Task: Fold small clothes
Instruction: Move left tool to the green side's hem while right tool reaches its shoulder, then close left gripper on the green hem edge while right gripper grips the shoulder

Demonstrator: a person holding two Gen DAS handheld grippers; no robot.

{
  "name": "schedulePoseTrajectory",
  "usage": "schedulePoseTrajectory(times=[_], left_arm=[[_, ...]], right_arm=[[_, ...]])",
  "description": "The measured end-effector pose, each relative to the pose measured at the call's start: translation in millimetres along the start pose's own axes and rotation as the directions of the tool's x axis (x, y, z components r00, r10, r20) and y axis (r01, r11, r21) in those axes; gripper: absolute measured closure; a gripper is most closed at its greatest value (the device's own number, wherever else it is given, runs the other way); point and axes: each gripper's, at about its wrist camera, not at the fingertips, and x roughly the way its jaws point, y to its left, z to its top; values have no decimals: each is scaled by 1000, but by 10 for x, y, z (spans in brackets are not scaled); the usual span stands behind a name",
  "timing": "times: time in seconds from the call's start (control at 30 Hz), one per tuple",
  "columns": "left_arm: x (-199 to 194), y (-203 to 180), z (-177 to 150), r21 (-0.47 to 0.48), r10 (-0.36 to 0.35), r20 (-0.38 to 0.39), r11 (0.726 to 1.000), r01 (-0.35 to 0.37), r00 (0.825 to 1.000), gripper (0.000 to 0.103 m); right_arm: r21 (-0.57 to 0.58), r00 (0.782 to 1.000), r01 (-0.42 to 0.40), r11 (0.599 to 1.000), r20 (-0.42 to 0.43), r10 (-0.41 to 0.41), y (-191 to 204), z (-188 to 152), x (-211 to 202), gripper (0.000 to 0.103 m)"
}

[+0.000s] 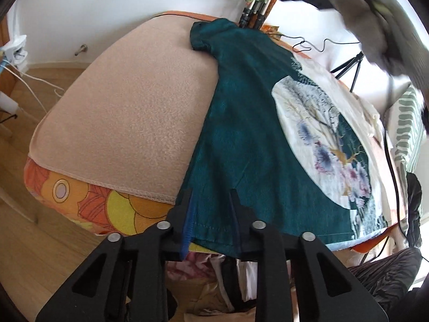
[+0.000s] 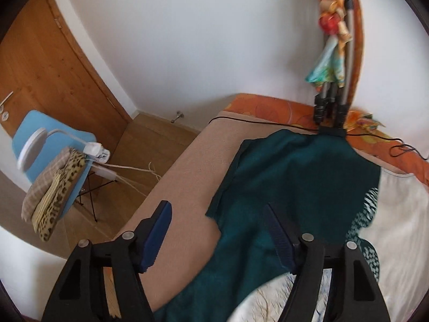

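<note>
A white-walled room with a wooden floor, and a bed covered by a nubbly beige blanket (image 1: 128,102) over an orange flowered sheet (image 1: 88,201), serves as the folding surface. Off beyond the left of the jaws stands a blue chair (image 2: 51,145) stacked with folded cloths. The left gripper (image 1: 211,214) sits at the near hem of the teal T-shirt (image 1: 241,134), its jaws narrowed with the hem corner lying between them; I judge it pinched, probably to lift that edge for a fold. The shirt lies flat ahead of it, matte woven cotton with a pale round print toward the right. The right gripper (image 2: 217,236) hovers above the shirt's sleeve end, jaws spread wide and holding nothing, seemingly ready to take the far edge.
</note>
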Motion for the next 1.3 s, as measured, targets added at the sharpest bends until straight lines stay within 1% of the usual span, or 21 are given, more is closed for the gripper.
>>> schedulePoseTrajectory(times=[0.07, 0.17, 0.27, 0.37, 0.47, 0.57, 0.6, 0.7, 0.77, 0.83, 0.93, 0.97, 1.0, 1.03, 1.07, 1.1, 1.2, 1.23, 1.3], left_arm=[[55, 38, 9, -16, -3, -16, 1000, 2, 1000, 88], [63, 90, 28, -38, -24, -9, 999, 24, 1000, 89], [79, 120, 38, -58, -41, -7, 997, 41, 999, 91], [95, 127, 50, -67, -56, -7, 996, 56, 998, 93], [128, 122, 53, -84, -103, -23, 991, 100, 994, 96], [143, 98, 66, -79, -117, -23, 990, 115, 993, 98], [150, 85, 76, -82, -123, -23, 989, 120, 992, 98], [173, 93, 93, -115, -178, -28, 978, 174, 984, 99], [169, 47, 114, -102, -181, -25, 979, 177, 983, 99], [130, -21, 121, -65, -161, -13, 985, 160, 987, 99], [22, -72, 107, 1, -102, 26, 995, 102, 994, 99], [-21, -90, 96, 24, -73, 45, 997, 72, 996, 97], [-53, -106, 80, 48, -25, 62, 999, 22, 998, 93], [-56, -119, 68, 66, 18, 63, 998, -23, 998, 74], [-40, -123, 57, 79, 28, 57, 996, -32, 998, 58], [-32, -110, 49, 85, 33, 52, 996, -38, 998, 56], [55, -126, 29, 128, 131, 39, 983, -135, 991, 56], [84, -141, 28, 143, 147, 35, 978, -151, 988, 57], [153, -169, 21, 169, 148, 13, 974, -148, 989, 58]], right_arm=[[23, 1000, 1, 1000, -31, -1, 5, 147, 243, 33], [54, 997, 10, 998, -73, -6, -20, 333, 640, 36], [87, 994, 19, 996, -110, -9, -75, 453, 1011, 42], [106, 990, 30, 994, -142, -15, -119, 539, 1333, 45], [101, 986, 49, 994, -166, -32, -120, 594, 1609, 48], [68, 979, 76, 995, -195, -62, -84, 634, 1840, 52], [54, 977, 86, 995, -201, -74, -68, 651, 1906, 52], [29, 971, 102, 994, -220, -93, -56, 707, 2051, 52], [13, 967, 118, 993, -231, -112, -48, 758, 2131, 52], [-3, 963, 134, 991, -237, -131, -48, 800, 2191, 51], [-30, 961, 132, 991, -239, -136, -42, 835, 2225, 46], [-39, 961, 134, 990, -239, -139, -39, 833, 2237, 44], [-46, 960, 135, 990, -239, -142, -28, 836, 2236, 42], [-54, 959, 140, 989, -240, -148, -14, 847, 2248, 41], [-64, 958, 144, 988, -241, -155, 1, 861, 2275, 39], [-74, 957, 147, 986, -242, -160, 14, 864, 2288, 37], [-111, 951, 167, 980, -244, -189, 90, 872, 2329, 35], [-121, 949, 171, 978, -246, -197, 107, 876, 2340, 34], [-140, 946, 180, 974, -248, -210, 129, 882, 2372, 34]])
